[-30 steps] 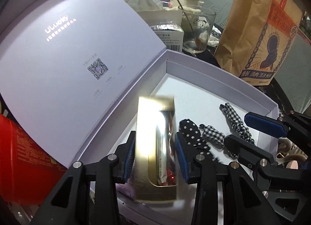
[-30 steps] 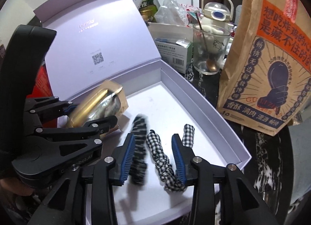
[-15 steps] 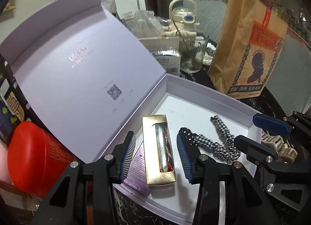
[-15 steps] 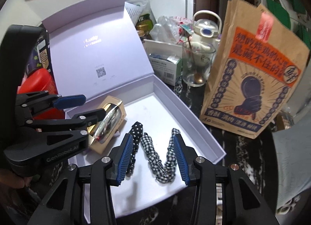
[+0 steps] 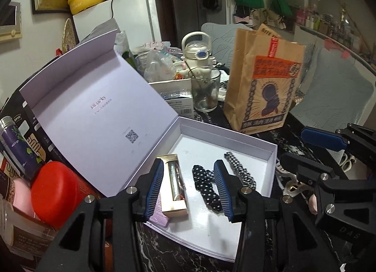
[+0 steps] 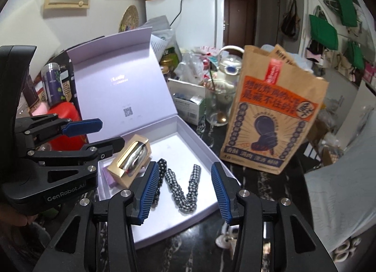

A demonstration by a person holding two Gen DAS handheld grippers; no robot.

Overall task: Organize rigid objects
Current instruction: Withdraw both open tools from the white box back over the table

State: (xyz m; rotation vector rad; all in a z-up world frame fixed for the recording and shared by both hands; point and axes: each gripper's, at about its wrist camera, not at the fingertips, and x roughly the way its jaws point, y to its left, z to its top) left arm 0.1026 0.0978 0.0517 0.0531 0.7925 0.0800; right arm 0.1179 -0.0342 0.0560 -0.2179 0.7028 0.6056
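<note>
Inside the shallow white gift box [image 5: 270, 166] (its hinged lid stood raised), a gold windowed carton [image 5: 175, 187] was seen lying flat beside a black polka-dot fabric tie [image 5: 206, 186] and a black-and-white gingham tie [image 5: 239, 168]. Both the left gripper [image 5: 188, 189] and right gripper [image 6: 182, 190] were held above, fingers spread and empty.

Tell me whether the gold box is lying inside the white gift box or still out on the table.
Inside. The gold box lies flat on the gift box floor, near its hinged lid.
</note>
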